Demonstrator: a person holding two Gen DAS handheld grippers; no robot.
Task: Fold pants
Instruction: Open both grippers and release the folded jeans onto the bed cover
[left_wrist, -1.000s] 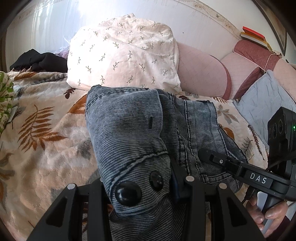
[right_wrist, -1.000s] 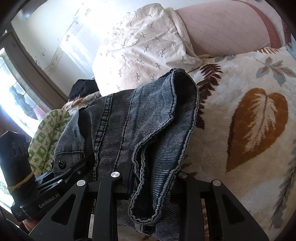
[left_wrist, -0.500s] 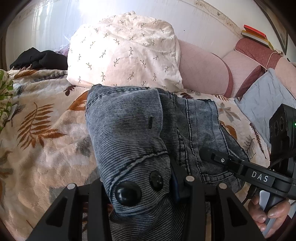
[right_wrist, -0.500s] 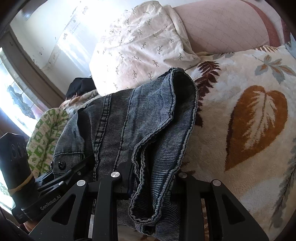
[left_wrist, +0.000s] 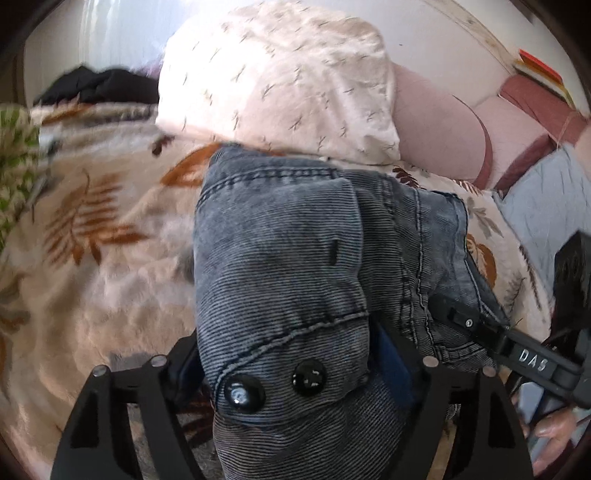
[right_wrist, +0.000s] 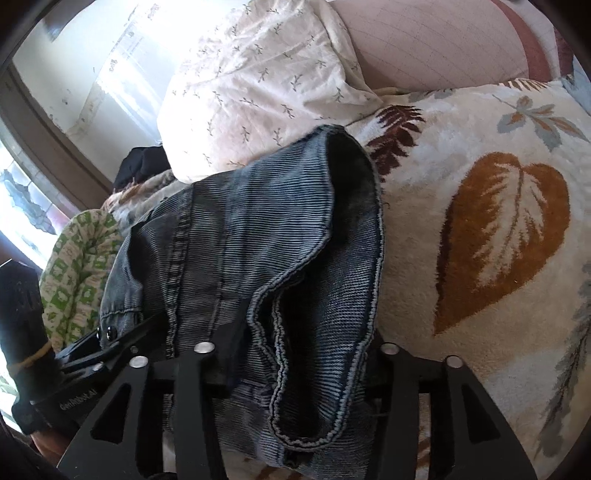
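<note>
Dark grey-blue jeans (left_wrist: 280, 240) lie folded on the leaf-patterned blanket (left_wrist: 92, 258). Their waistband, with two black buttons (left_wrist: 308, 378), sits between the fingers of my left gripper (left_wrist: 288, 347). Its jaws are opening and stand clear of the cloth on both sides. In the right wrist view the jeans (right_wrist: 240, 229) show their leg hems (right_wrist: 314, 369), draped between the fingers of my right gripper (right_wrist: 299, 343). These jaws are opening too, with the denim loose between them. The right gripper (left_wrist: 517, 350) also shows at the left view's right edge.
A white sprigged pillow (left_wrist: 280, 81) and pink cushions (left_wrist: 432, 122) lie just behind the jeans. Black clothes (left_wrist: 99, 86) and a green-patterned cloth (right_wrist: 77, 266) are to the left. A grey-blue pillow (left_wrist: 535, 192) lies to the right. A hand (left_wrist: 554, 432) holds the right gripper.
Both grippers' jaws have spread apart and let go of the denim. The left view has dipped slightly closer to the waistband. The jeans stay where they lay.
</note>
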